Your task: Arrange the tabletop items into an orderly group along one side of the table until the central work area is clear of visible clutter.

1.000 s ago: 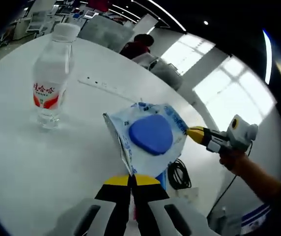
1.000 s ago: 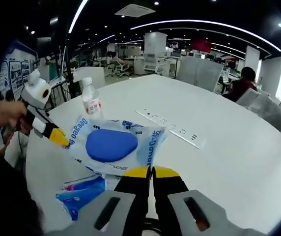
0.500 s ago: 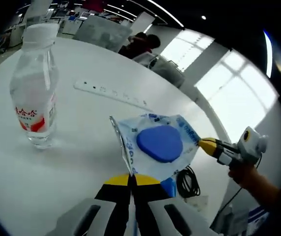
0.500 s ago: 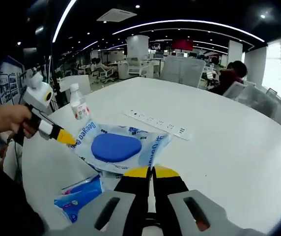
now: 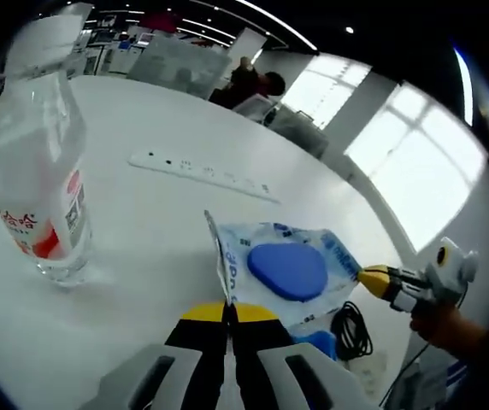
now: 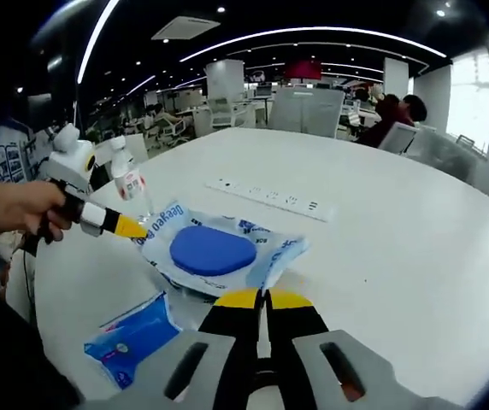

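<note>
A clear packet with blue print and a blue oval pad inside (image 5: 285,269) hangs stretched between both grippers, just above the white table (image 5: 142,231). My left gripper (image 5: 230,309) is shut on its near edge. The right gripper (image 5: 380,281) comes in from the right and pinches the far corner. In the right gripper view the same packet (image 6: 214,250) is held by my right gripper (image 6: 257,297), shut on its edge, while the left gripper (image 6: 130,227) grips the opposite corner. A water bottle (image 5: 38,171) with a red label stands close on the left.
A second blue packet (image 6: 133,333) lies flat on the table below the held one. A white power strip (image 5: 200,169) runs across the middle, and a coiled black cable (image 5: 352,330) lies near the table edge. A person sits beyond the far side (image 6: 391,111).
Both grippers have carried the packet lower and nearer the bottle, which now looms larger at the left of the left gripper view. Both grips are unchanged.
</note>
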Motion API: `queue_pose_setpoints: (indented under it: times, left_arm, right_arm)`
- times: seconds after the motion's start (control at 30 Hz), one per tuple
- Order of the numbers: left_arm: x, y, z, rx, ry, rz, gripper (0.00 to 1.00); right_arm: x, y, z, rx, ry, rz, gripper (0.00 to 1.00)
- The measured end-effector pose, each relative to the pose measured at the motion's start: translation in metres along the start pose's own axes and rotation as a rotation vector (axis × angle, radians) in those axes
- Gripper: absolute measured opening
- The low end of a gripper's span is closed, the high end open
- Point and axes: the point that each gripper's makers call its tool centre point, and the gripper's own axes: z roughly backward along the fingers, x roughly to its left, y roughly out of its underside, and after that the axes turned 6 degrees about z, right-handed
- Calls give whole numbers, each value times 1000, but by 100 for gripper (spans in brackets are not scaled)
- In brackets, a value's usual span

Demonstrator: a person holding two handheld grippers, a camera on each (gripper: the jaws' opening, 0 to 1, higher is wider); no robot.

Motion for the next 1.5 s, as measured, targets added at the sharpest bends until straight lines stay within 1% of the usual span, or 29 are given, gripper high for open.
queue_pose_setpoints:
  times: [0.07,0.17,0.23,0.27,0.33,0.47,0.6,0.73,0.87,0.97,1.07,1.1,1.2,1.23,1.27,1.3,1.33,1.37,1.4,1.43,1.5]
  left_arm:
    - [2,0,-5,2,-4,1,0]
    - [5,-3,-9,-8,-8,19,0]
    - [6,-4,-12,-11,-11,37,0]
    - [6,-4,-13,-10,-13,39,0]
    - [10,-4,-19,-5,-19,41,0]
    - [8,-5,-18,-6,-27,39,0]
    - [12,-6,-24,-10,-32,36,0]
    - [13,-4,-28,-4,-30,41,0]
    - [16,-3,-31,-4,-41,27,0]
    - [18,-4,-36,-9,-58,-13,0]
    - [19,-3,-35,-12,-66,8,0]
    - [19,-3,-35,-17,-58,19,0]
    - [18,-2,-33,-18,-62,24,3]
    - [19,-2,-32,-22,-62,24,3]
    - [18,-5,-31,-46,-61,-5,4]
    - [16,-9,-30,-72,-51,-33,7]
    - [14,-10,-29,-81,-44,-44,10]
    - [10,-13,-29,-97,-22,-71,14]
    - [7,-12,-27,-92,-15,-122,18]
    - [6,-13,-26,-100,-12,-154,20]
    - [-2,-14,-18,-124,-5,-198,23]
  right_arm:
    - [-1,4,-6,9,-2,-3,0]
    - [-1,6,-7,19,-3,-5,0]
    - [-1,10,-14,29,-6,-5,0]
    - [0,9,-12,37,-10,-3,0]
    - [0,12,-15,47,-11,2,0]
    - [-1,18,-20,59,-13,-6,0]
    - [-3,22,-28,71,-12,-2,0]
    - [-3,27,-30,89,-3,-8,0]
    - [-2,37,-32,122,-6,4,0]
    - [-3,37,-31,119,-4,11,0]
    - [-5,39,-34,129,-10,21,1]
    - [-5,39,-34,130,-17,23,1]
    - [-6,39,-34,133,-21,25,2]
    - [-4,39,-33,134,-26,13,5]
    - [-4,39,-33,135,-27,10,9]
    - [-3,39,-33,138,-22,2,13]
    - [-3,39,-33,136,-23,6,17]
    - [-1,37,-32,125,-22,16,17]
    - [2,36,-30,114,-31,21,17]
    - [4,36,-29,111,-34,22,19]
    - [8,34,-26,103,-44,21,22]
